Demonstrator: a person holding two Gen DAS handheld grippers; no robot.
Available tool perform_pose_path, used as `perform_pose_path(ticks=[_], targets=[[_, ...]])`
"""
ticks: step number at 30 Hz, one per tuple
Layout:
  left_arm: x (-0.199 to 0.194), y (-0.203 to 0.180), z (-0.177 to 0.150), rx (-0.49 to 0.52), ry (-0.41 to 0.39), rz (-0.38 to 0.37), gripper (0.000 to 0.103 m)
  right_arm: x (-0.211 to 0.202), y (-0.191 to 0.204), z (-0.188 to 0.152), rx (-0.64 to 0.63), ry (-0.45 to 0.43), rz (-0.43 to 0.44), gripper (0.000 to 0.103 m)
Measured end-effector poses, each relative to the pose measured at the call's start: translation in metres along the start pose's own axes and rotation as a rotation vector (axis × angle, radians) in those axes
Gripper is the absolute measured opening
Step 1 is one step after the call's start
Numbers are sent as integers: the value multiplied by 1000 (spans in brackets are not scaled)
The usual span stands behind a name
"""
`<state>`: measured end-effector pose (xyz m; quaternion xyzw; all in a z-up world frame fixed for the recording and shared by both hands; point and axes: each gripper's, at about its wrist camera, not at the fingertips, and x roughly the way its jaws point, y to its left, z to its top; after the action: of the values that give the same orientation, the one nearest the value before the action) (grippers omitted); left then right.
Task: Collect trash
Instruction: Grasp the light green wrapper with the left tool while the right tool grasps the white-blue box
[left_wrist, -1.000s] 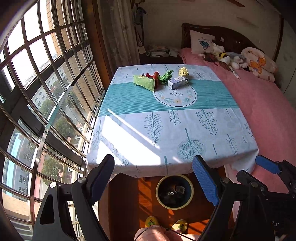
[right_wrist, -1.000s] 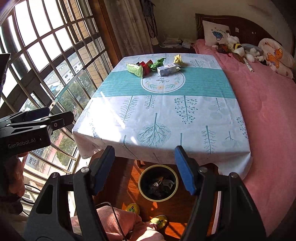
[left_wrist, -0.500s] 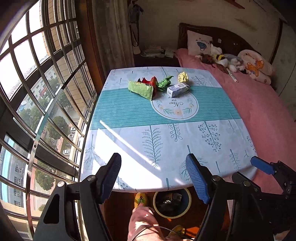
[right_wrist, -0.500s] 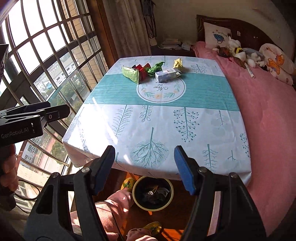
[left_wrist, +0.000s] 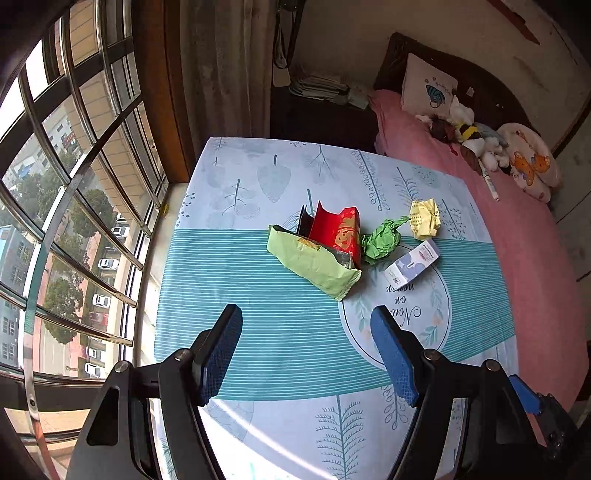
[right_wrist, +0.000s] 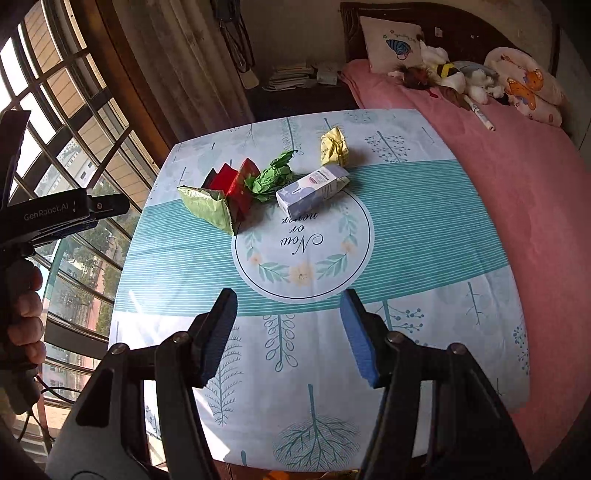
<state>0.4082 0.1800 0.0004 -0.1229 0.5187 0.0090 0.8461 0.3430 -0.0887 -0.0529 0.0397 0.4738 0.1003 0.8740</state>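
Observation:
Trash lies in a cluster on the patterned tablecloth (left_wrist: 236, 295) (right_wrist: 406, 240): a light green wrapper (left_wrist: 314, 262) (right_wrist: 208, 206), a red packet (left_wrist: 338, 229) (right_wrist: 236, 181), crumpled green paper (left_wrist: 380, 242) (right_wrist: 273, 179), crumpled yellow paper (left_wrist: 424, 218) (right_wrist: 334, 146) and a small white and purple carton (left_wrist: 412, 264) (right_wrist: 312, 190). My left gripper (left_wrist: 304, 317) hangs open over the striped band, just short of the green wrapper. My right gripper (right_wrist: 289, 299) is above the round emblem, short of the carton; its jaws are closing with nothing between them.
A pink bed (left_wrist: 517, 258) (right_wrist: 517, 166) with a pillow and soft toys (right_wrist: 461, 74) borders the table on the right. A barred window (left_wrist: 74, 184) runs along the left. A hand (right_wrist: 26, 314) holds the left gripper's housing (right_wrist: 55, 214). Papers lie on a dark stand (left_wrist: 321, 88) behind the table.
Both grippers have moved forward over the table toward the trash. The bin and feet under the near edge have left view. Both pairs of jaws stand narrower.

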Motion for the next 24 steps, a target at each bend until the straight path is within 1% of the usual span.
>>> perform_pose_path(ticks=[3,6,8,9,11,13,16,17,18,22,24], targets=[[49,9,42,-63,49,1,73,32,7,27,24,11,-16,55],[96,18,68,-136,116,7,73,60,10,47,41,27,-28,55],[124,21,73,-195,170,-1,72,75,12,56,46,37,-35,55],[138,20,77,-226,198,-7,70,81,12,58,46,41,-38,55],[158,20,81,-275,231,-22,68,94,15,63,45,52,-41,55],[175,18,84,-302,252,-22,68,103,15,64,48,62,-45,55],[194,14,85,-306,292,-32,62,112,12,65,63,73,-45,55],[201,11,82,-297,309,-36,57,115,11,66,68,76,-45,55],[206,9,82,-289,320,-42,56,118,10,66,73,80,-44,55],[218,0,69,-263,339,-62,49,127,5,72,101,91,-36,55],[221,-2,62,-244,351,-81,40,131,0,77,123,95,-34,55]])
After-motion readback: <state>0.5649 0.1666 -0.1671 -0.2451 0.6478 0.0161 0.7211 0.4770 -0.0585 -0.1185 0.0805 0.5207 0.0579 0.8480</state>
